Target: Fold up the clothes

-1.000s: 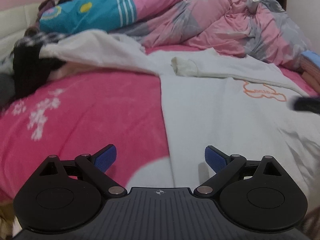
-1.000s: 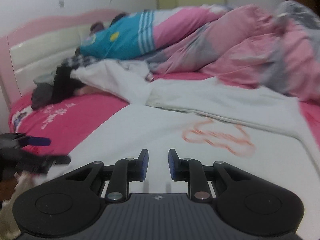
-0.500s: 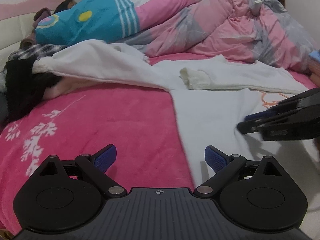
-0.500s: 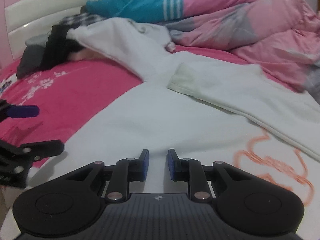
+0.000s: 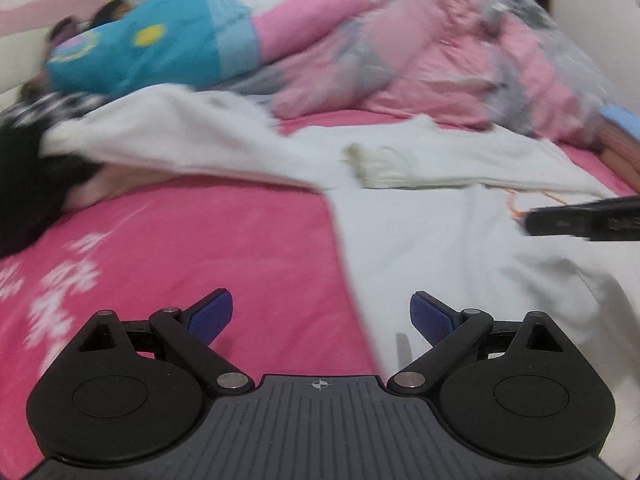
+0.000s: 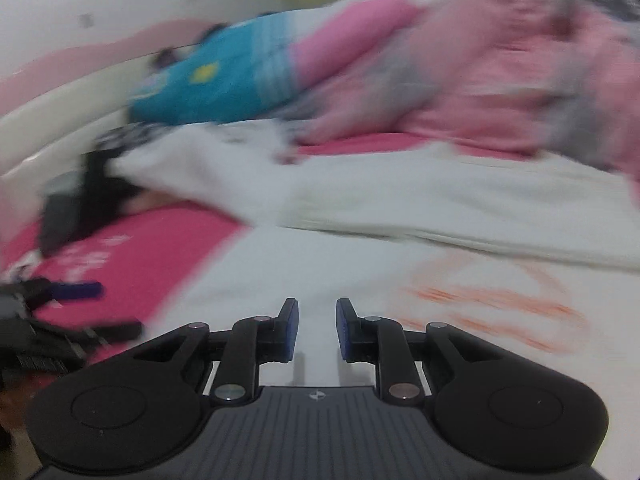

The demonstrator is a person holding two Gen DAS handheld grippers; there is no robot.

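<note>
Hand-held gripper on the left side (image 5: 320,314) is held low over the bed with its blue-padded fingers spread wide and nothing between them. Under it runs the side edge of the white long-sleeved sweatshirt with an orange outline print (image 5: 420,240), exactly where the white cloth meets the bright pink bed sheet with white flower marks (image 5: 180,248). I judge the wide opening suits this place, because an edge lying flat on a sheet needs room on both sides before a pinch.

In its own view the right hand-held gripper (image 6: 317,330) keeps its fingers close together with only a narrow gap, and no cloth is visible inside this gap. It hovers over the body of the sweatshirt, and the orange print (image 6: 492,300) lies toward 2 o'clock from it. Both views are blurred.

The sweatshirt lies spread on the bed. One sleeve with a cream ribbed cuff (image 5: 380,166) is laid across the chest, the cuff at about 1 o'clock in the left view. The other sleeve (image 5: 160,136) stretches away toward 10 o'clock and ends on a dark heap of clothes (image 5: 32,184). So the garment is partly folded, I think: one sleeve in, one out.

A crumpled pink and grey quilt (image 5: 440,60) and a blue and pink pillow (image 5: 152,56) are pushed to the far side at 12 o'clock, which leaves the near part of the bed for working.
</note>
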